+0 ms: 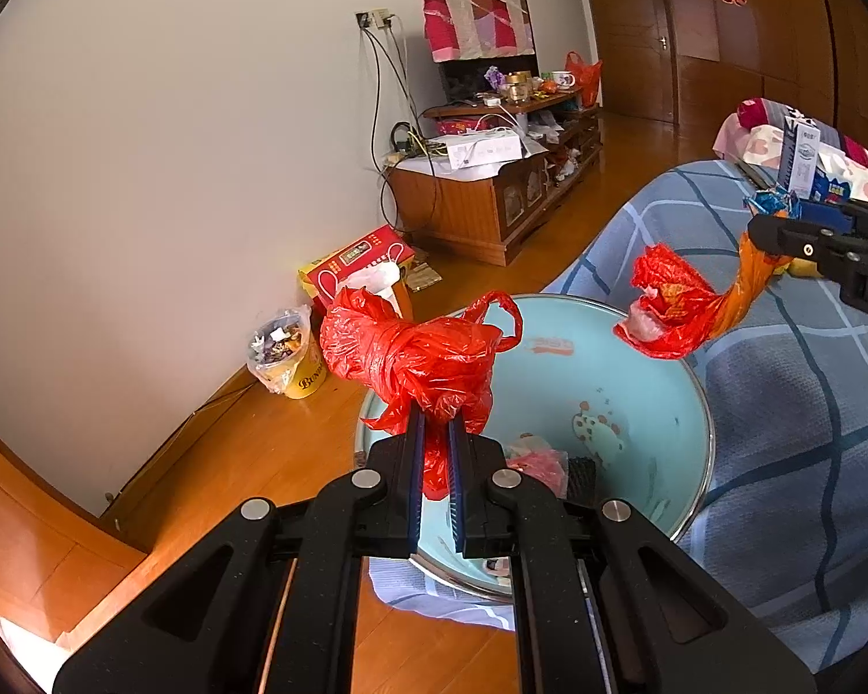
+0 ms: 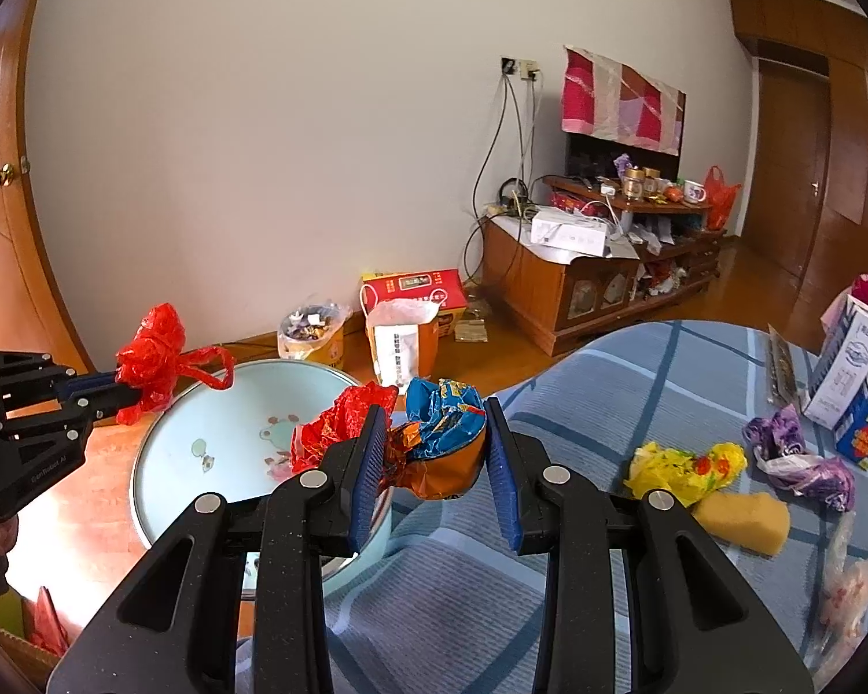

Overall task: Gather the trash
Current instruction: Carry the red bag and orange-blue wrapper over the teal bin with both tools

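Note:
My left gripper [image 1: 437,419] is shut on a knotted red plastic bag [image 1: 411,353], which hangs over the near rim of a light blue basin [image 1: 607,370]. In the right wrist view the same left gripper [image 2: 124,392] comes in from the left with its red bag [image 2: 156,358] above the basin [image 2: 202,405]. My right gripper [image 2: 437,413] is shut on a crumpled blue and orange wrapper [image 2: 445,434], with a red scrap [image 2: 341,422] bunched at its left finger. From the left wrist view, the right gripper [image 1: 767,228] sits at the basin's far right edge, its wrapper and red scrap [image 1: 671,306] trailing down.
The basin stands on the wooden floor against a bed with a blue checked sheet [image 2: 607,393]. On the bed lie a yellow wrapper [image 2: 686,465], a yellow sponge [image 2: 743,515], a purple bag [image 2: 793,451] and a carton [image 2: 845,370]. By the wall stand a small full bin [image 2: 312,335] and a red box [image 2: 416,286].

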Demonstrator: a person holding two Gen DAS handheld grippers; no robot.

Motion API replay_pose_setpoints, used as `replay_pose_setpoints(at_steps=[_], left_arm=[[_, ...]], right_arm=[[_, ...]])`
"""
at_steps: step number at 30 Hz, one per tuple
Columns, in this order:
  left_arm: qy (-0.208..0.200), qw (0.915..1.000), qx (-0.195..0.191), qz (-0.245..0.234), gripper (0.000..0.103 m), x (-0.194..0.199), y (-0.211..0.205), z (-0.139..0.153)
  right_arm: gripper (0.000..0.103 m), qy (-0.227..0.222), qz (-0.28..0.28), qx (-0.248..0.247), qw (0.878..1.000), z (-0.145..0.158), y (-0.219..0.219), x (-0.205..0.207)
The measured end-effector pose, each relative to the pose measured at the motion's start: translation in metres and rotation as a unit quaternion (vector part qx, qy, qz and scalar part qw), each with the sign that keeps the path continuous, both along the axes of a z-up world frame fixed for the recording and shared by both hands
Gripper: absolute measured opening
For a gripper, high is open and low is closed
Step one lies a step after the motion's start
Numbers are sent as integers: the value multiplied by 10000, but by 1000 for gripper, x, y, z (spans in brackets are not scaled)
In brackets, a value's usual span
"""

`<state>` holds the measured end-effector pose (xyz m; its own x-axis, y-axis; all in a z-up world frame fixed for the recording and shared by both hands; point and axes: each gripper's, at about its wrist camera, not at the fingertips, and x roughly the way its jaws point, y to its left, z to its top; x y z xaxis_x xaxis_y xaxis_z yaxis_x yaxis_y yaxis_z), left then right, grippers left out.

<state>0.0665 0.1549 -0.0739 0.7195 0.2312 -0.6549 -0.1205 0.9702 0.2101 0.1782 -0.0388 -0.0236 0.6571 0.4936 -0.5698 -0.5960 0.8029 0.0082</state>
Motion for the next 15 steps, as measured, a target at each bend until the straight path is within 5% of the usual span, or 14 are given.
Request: replay_pose_setpoints(at_steps=[15], left_arm=[[4,10000,-39,47,7,0,3,-1]], right_arm=[[34,-29,176,-135,9998,-3,15,-3]])
